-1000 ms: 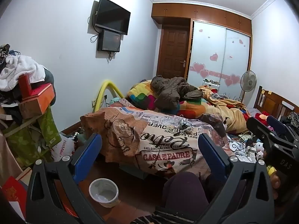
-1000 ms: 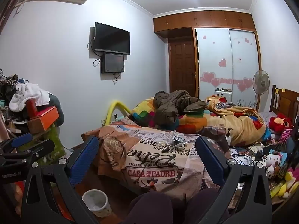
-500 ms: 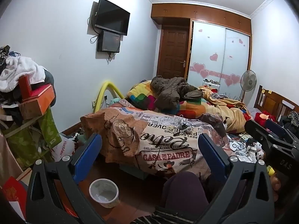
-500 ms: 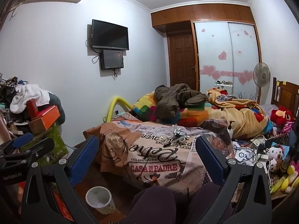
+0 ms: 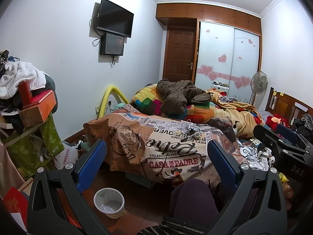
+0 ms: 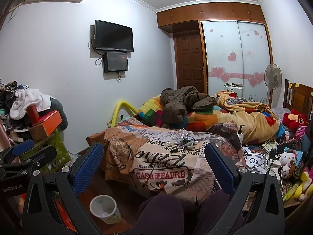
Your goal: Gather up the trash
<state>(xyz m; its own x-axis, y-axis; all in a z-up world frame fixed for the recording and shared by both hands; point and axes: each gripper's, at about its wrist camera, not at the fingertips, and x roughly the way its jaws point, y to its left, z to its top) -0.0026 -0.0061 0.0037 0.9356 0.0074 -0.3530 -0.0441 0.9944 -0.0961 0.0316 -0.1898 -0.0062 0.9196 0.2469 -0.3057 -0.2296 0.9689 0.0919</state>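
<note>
Pre-grasp: left tool (image 5: 156,162) and right tool (image 6: 154,162) both spread, empty. Next: reach 12 o'clock for scraps (image 6: 183,142) on the bed (image 6: 156,156); bin (image 6: 104,208) at 7.

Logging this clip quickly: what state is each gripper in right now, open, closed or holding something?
Left gripper: open, blue pads wide apart, holding nothing.
Right gripper: open, blue pads wide apart, holding nothing.
</note>
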